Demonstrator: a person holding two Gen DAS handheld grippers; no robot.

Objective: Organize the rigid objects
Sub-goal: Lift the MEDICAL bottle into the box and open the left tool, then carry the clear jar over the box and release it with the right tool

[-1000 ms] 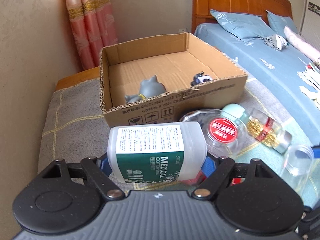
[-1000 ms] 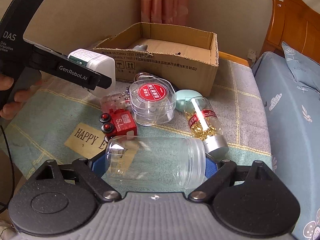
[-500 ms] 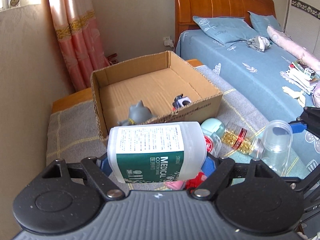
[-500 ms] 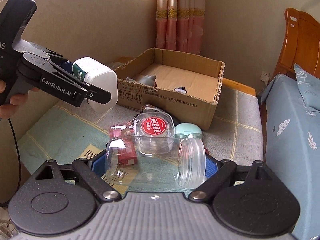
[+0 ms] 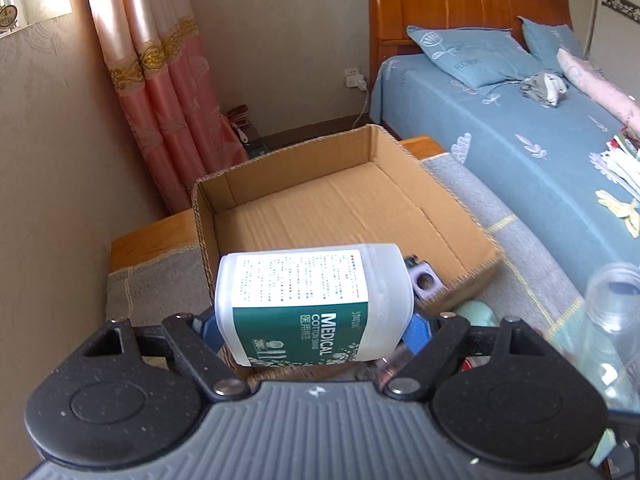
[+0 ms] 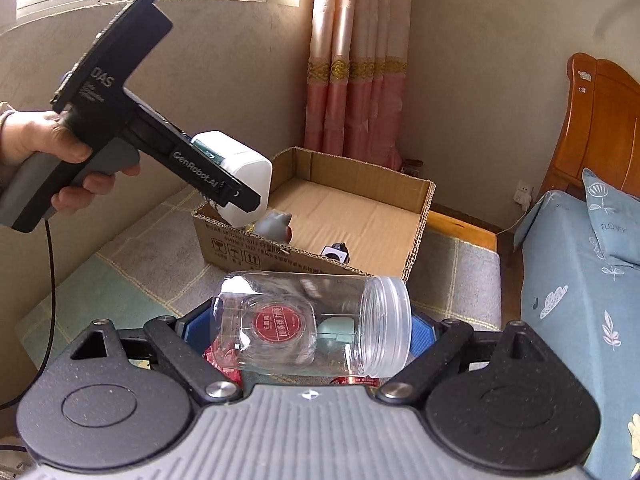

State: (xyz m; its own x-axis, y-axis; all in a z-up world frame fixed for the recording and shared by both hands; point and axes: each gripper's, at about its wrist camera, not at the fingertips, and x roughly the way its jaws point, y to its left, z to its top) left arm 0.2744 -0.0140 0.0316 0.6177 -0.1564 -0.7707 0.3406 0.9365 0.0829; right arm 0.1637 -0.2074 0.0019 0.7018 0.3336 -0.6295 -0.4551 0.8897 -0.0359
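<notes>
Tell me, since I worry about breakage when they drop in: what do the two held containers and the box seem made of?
Cotton swab container: looks like translucent white plastic, glossy, with a printed paper-like label. Clear jar: see-through with a threaded rim, probably plastic, though glass cannot be ruled out. Box: corrugated cardboard, matte brown, with fluting visible along its cut edges.

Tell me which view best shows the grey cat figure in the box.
The right wrist view: the grey cat figure stands against the cardboard box's near wall, partly behind the cotton swab container. In the left wrist view that container hides it entirely.
</notes>
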